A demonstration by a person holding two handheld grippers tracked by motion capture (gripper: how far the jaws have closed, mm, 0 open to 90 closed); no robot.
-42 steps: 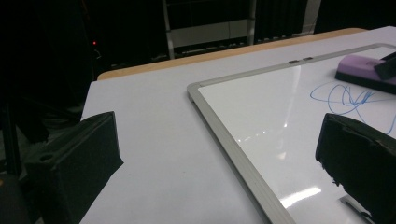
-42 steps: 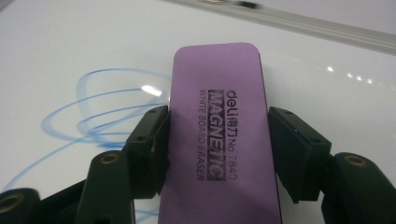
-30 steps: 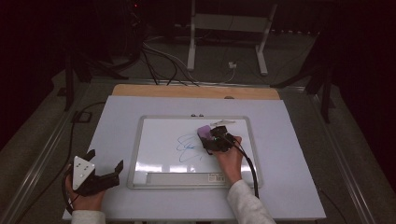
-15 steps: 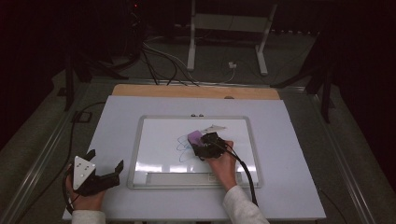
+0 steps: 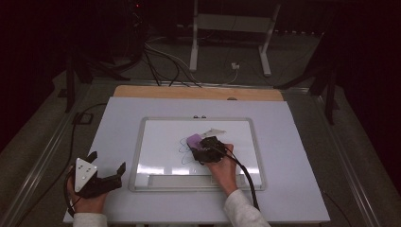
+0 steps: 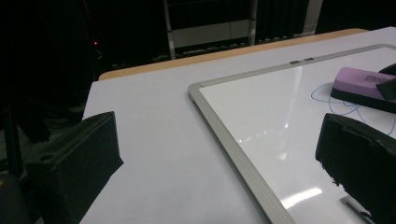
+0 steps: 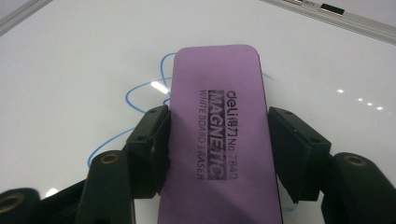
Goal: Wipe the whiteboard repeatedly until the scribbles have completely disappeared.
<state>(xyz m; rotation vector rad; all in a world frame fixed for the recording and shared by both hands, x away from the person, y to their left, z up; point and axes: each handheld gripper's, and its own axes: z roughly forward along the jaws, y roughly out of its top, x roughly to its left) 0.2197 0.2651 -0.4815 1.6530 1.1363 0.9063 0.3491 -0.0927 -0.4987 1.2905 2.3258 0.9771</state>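
Observation:
A purple whiteboard eraser lies flat on the whiteboard, and my right gripper is shut on its two long sides. The eraser covers part of a blue scribble near the board's middle. From the left gripper view the eraser shows at the right edge, over the blue line. My left gripper rests open on the table, left of the board's front corner, with nothing between its fingers.
The whiteboard's metal frame lies on a white tabletop with a wooden strip along the far edge. Cables and a stand's legs sit on the floor beyond. A cable trails from the right gripper.
My right gripper has slid the eraser leftward across the board, from right of the scribble onto it. The left gripper has stayed where it was.

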